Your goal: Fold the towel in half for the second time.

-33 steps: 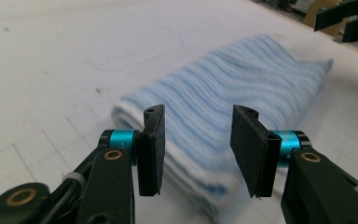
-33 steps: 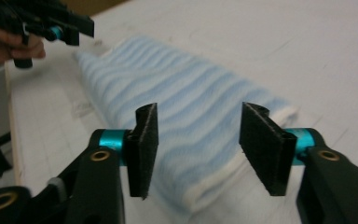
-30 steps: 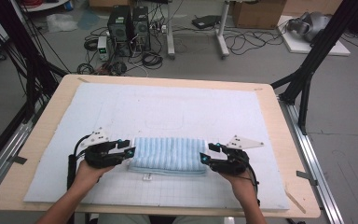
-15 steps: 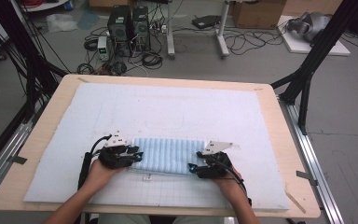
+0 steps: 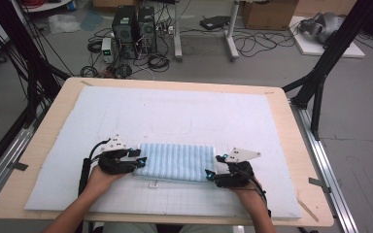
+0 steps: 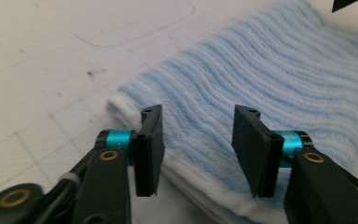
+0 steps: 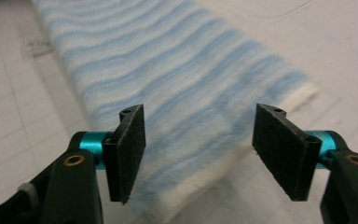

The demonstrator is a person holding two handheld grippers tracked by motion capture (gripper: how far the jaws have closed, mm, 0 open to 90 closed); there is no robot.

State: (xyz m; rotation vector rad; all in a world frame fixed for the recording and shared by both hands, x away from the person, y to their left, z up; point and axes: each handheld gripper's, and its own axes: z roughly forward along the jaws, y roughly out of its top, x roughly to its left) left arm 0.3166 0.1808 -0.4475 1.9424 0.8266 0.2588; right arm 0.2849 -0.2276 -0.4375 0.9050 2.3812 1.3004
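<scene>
A folded towel (image 5: pixel 175 161) with blue and white stripes lies flat near the front of the white mat (image 5: pixel 184 116). My left gripper (image 5: pixel 138 160) is at the towel's left end. Its jaws have just been opening, and in the left gripper view the left gripper (image 6: pixel 198 140) stands open over the towel (image 6: pixel 270 84) corner with the pads clear of the cloth. My right gripper (image 5: pixel 212 169) is at the right end. Its jaws have also just been opening, and the right gripper (image 7: pixel 200 149) straddles the towel's (image 7: pixel 168 70) edge without pressing it.
The mat covers a wooden table (image 5: pixel 291 145) with bare margins on all sides. A small white tag (image 5: pixel 153 184) lies just in front of the towel. Beyond the far edge are computer cases (image 5: pixel 133 24) and cables on the floor. Black frame legs (image 5: pixel 320 73) stand at both sides.
Both grippers came in closer to the towel's ends half a second ago. They now sit slightly back from it with wider jaws, and the towel rests on the mat.
</scene>
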